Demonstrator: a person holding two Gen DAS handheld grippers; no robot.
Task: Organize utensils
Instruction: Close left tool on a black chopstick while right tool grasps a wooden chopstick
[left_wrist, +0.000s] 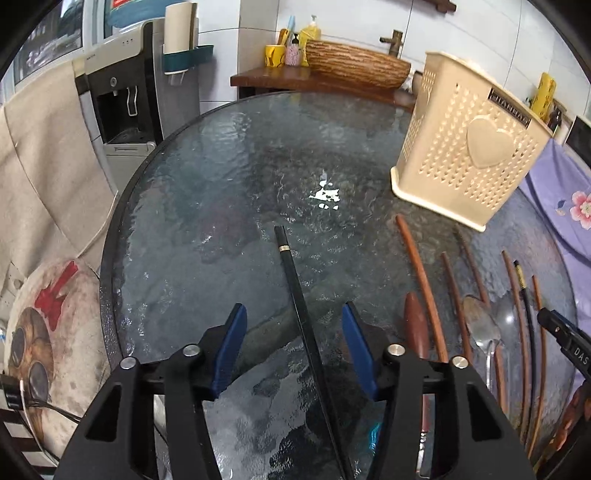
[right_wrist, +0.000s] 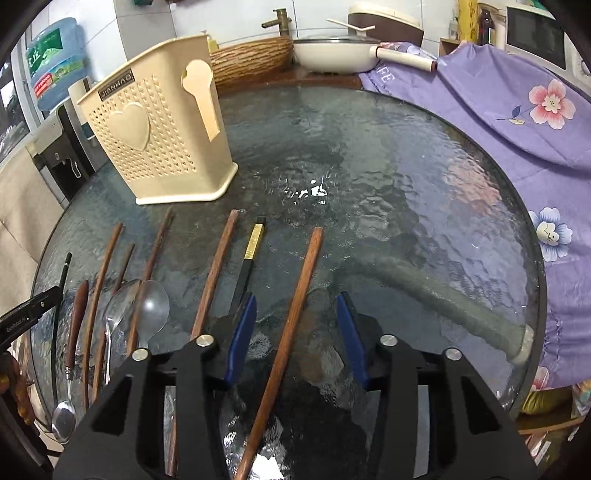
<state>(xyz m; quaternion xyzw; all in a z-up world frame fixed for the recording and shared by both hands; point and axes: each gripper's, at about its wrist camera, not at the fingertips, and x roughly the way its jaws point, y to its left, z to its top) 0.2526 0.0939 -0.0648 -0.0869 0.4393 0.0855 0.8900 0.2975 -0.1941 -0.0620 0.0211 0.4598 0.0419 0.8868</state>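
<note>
Now, from the left wrist view, the left gripper straddles a slim black chopstick with a gold band that lies flat on the round rippled-glass worktop, running from the band at 12 o'clock down toward 6. The blue pads stand apart on either side of the stick with a gap on both flanks, so the jaws are partly open and grip nothing yet. At 2 o'clock stands the cream perforated plastic utensil holder with a heart motif. At 4 o'clock lies a row of brown wooden chopsticks and a metal spoon, side by side.

Turning to the right wrist view, the right gripper sits over one reddish-brown wooden chopstick, which slants from 12 toward 7 o'clock between the pads; these too are apart and clear of it, holding nothing. The same holder is at 10 o'clock, and a clear plastic spoon lies at 9.

Both sticks look light, stiff and smooth, and the lacquered black one is likely slippery on wet-looking glass. Each lies low, so the pads would need to reach right down to the worktop and pinch mid-shaft, across the width, to keep it from pivoting.
</note>
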